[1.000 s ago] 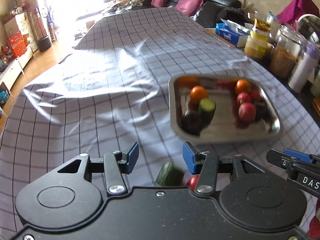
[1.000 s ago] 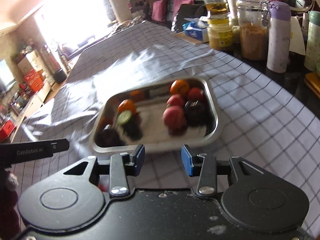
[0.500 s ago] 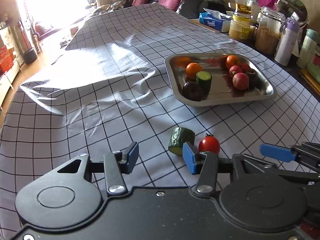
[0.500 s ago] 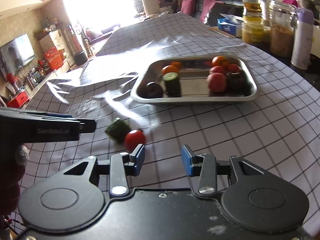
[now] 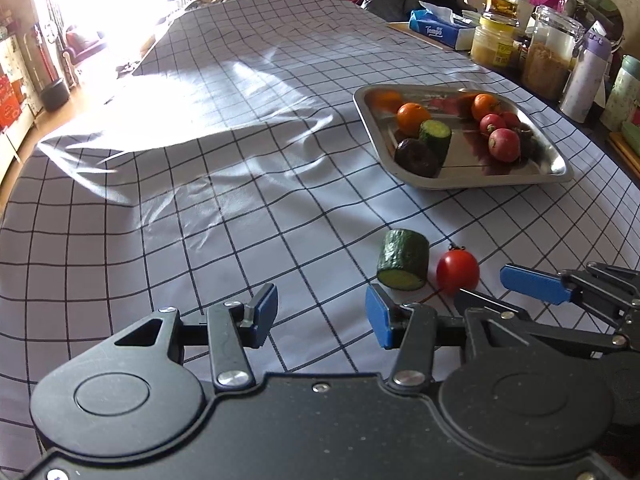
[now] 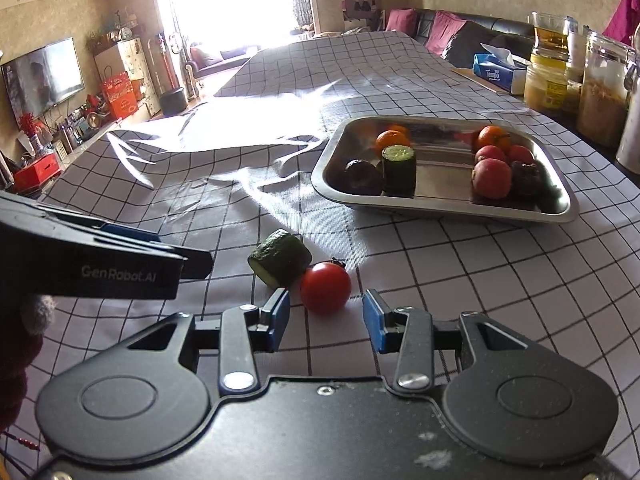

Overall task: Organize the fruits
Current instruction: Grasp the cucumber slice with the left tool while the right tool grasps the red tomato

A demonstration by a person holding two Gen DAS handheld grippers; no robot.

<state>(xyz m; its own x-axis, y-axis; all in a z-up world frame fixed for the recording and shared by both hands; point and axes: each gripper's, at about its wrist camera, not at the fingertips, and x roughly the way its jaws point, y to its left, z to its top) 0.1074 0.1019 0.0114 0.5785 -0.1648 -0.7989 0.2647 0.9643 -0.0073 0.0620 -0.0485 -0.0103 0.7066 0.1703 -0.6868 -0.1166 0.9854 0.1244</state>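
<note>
— What have you got in hand?

— Nothing. My right gripper point(image 6: 326, 318) is wide open, lined up on the tomato point(image 6: 325, 287); my left gripper point(image 5: 322, 314) gapes empty too.

— And the cucumber piece point(image 6: 280, 258)?

— Touching the tomato, loose on the checked tabletop point(image 6: 480, 280). Both probably belong in the steel tray point(image 6: 440, 204) beyond. Sunlit sofa behind.

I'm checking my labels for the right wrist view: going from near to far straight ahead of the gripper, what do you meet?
Right gripper → tomato → loose cucumber piece → metal tray with fruit → blue tissue box → sofa cushions.
</note>
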